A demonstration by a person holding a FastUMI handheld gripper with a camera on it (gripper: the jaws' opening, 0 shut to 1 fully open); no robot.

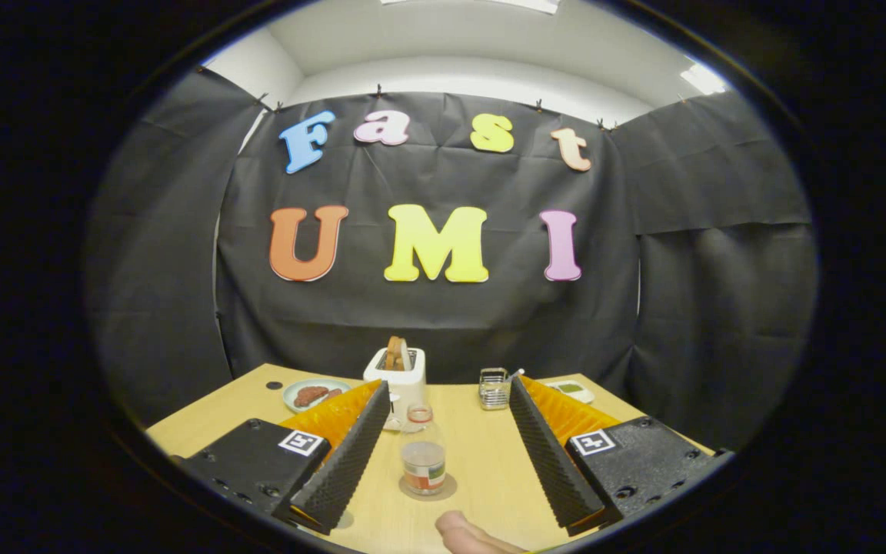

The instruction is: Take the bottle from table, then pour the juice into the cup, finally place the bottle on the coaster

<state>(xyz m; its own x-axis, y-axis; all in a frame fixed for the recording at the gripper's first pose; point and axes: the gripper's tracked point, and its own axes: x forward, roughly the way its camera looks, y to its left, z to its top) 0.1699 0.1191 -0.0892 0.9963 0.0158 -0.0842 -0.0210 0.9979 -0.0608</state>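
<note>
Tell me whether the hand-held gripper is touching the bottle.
Apart. The gripper view shows the hand-held gripper open, table visible between each finger and the bottle, which stands on the coaster.

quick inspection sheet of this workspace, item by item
surface: light wooden table, bare between the fingers.
job's things: clear bottle, red-rimmed neck, little liquid, upright on a round coaster; cup not identified.
clutter: white toaster holding toast; plate of sausages; small wire rack; a white dish behind one finger.
grippers: hand-held gripper open, fingers either side of the bottle, not touching.
cables: nothing seen.
surroundings: black cloth wall; a fingertip at the near edge.
</note>
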